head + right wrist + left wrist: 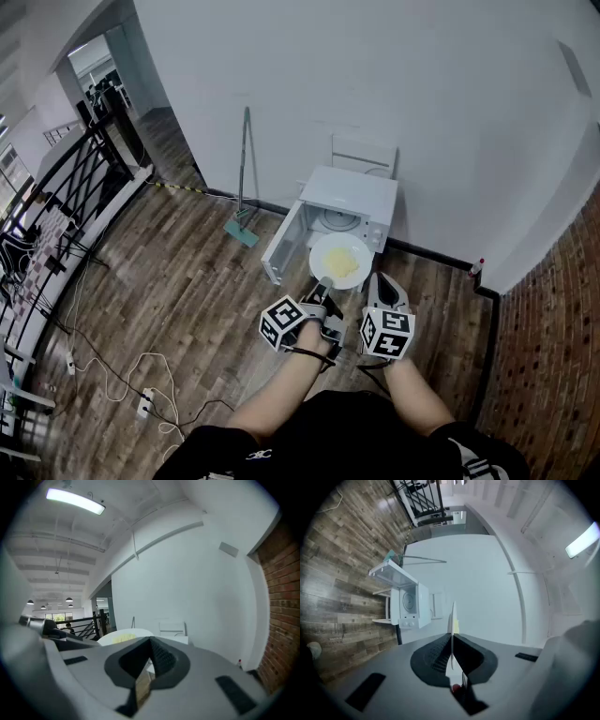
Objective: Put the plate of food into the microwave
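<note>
While pinching the round white plate of yellow food [339,261] by one rim in the left gripper [324,285], before the open white microwave [352,195], risks sagging and spilling; right gripper [382,281] closed, empty.

White plate [324,251], yellow food [345,268], white microwave [352,195].

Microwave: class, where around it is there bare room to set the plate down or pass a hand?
Free: the open cavity behind the held plate; bare floor between the open door and the power strip. Crowded: the mop left of the microwave, the chair behind it.
</note>
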`<state>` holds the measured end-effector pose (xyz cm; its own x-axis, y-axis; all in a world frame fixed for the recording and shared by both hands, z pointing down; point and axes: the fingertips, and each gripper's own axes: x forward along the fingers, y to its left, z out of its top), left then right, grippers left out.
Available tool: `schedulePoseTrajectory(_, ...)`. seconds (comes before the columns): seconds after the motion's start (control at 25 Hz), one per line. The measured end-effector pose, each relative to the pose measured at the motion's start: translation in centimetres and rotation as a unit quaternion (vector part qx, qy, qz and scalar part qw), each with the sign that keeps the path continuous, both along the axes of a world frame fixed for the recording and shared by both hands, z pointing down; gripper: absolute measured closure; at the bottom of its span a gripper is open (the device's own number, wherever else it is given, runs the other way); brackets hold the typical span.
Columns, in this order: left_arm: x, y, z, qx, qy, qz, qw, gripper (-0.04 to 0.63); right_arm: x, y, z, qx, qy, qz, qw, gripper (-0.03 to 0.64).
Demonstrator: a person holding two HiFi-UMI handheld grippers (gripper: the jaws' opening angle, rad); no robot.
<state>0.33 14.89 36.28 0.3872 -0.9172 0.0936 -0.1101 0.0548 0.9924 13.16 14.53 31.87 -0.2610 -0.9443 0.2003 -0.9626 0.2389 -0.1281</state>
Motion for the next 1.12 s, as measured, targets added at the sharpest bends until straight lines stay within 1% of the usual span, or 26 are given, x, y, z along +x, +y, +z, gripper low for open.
schedulePoseTrajectory(0.12, 0.1, 0.6, 0.5, -0.006, 0.0, 0.002, 1.0, 0.583, -0.1, 0.7, 0.7, -0.009, -0.003, -0.002, 1.0, 0.607)
schedulePoseTrajectory(0.36, -0.5, 0.8, 0.8, -0.007, -0.01, -0.004, 0.9999, 0.583, -0.7, 0.8, 1.1, -0.015, -0.006, -0.01, 1.0, 0.607)
schedulePoseTrajectory(0.52, -0.2, 1.2, 1.3, -0.014, -0.003, -0.001, 0.9999, 0.583, -0.3, 1.1, 1.0, -0.009, -0.019, -0.003, 1.0, 0.607)
schedulePoseTrajectory(0.68, 0.3, 1.5, 2.2, -0.024, 0.005, 0.001, 0.9997, 0.583, 0.0, 1.5, 1.7, -0.012, -0.008, -0.005, 1.0, 0.607)
schedulePoseTrajectory(0.88, 2.0, 1.1, 3.2, -0.03, 0.002, 0.005, 0.9995, 0.583, 1.3, 1.3, 2.5, -0.015, 0.007, -0.008, 1.0, 0.607)
schedulePoseTrajectory(1.12, 6.0, 0.7, 3.3, -0.024, 0.002, 0.016, 0.9996, 0.583, 4.8, 0.9, 2.8, -0.018, 0.015, -0.008, 1.0, 0.607)
